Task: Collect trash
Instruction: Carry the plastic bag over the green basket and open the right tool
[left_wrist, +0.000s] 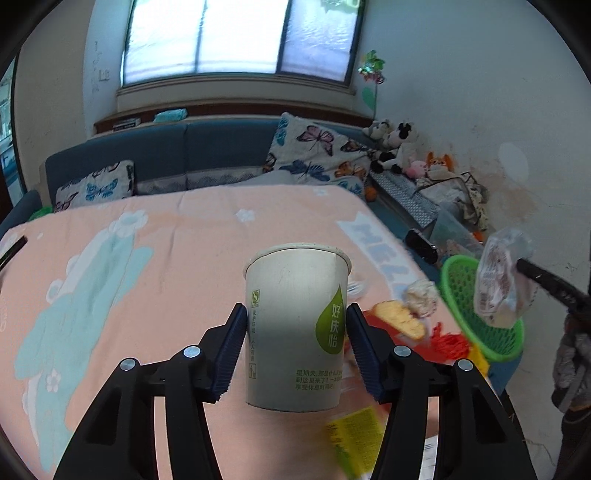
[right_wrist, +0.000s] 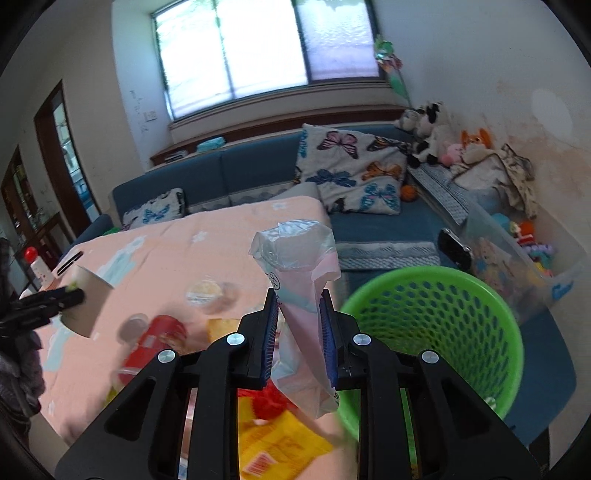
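My left gripper is shut on a white paper cup with a green leaf logo, held upright above the pink tablecloth. My right gripper is shut on a crumpled pink and clear plastic wrapper, held up just left of the green mesh basket. The left wrist view shows the wrapper over the basket at the right table edge. The right wrist view shows the cup at far left.
More litter lies on the table: a red can, a yellow packet, a small plastic lid cup, a crumpled paper ball, a bread-like piece. A blue sofa with butterfly cushions stands behind; a clear toy bin is at right.
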